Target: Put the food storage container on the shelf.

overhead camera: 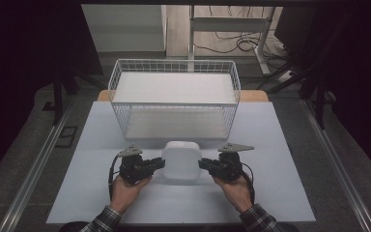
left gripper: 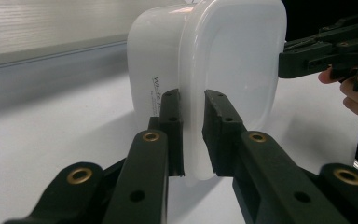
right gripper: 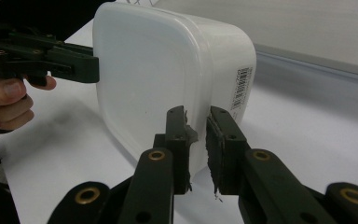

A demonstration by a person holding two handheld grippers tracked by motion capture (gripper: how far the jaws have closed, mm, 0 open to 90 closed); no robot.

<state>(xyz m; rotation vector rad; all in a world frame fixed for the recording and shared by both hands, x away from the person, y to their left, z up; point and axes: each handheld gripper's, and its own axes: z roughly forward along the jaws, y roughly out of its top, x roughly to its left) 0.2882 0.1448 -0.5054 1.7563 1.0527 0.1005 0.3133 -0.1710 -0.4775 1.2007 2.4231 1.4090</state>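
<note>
Tub (overhead camera: 182,160) (white plastic) clamped at rim by left tongs (overhead camera: 162,164), right tongs (overhead camera: 202,165).

both grippers closed in from opposite sides, low over the table

the left gripper (overhead camera: 160,164) sat in the person's left hand (overhead camera: 125,189), its jaws pointing inward to the right; in the left gripper view the left gripper (left gripper: 193,133) had its jaws drawn close, pinching the rim of the white container (overhead camera: 182,160). the right gripper (overhead camera: 203,165), held in the right hand (overhead camera: 235,189), pointed inward to the left, and in the right gripper view the right gripper (right gripper: 197,142) stood just as narrow on the opposite rim, though its pads' contact looked, perhaps, partly hidden by frayed padding. both forearms came in from the bottom, plaid sleeves at the wrists, grey plates level on top.
</note>
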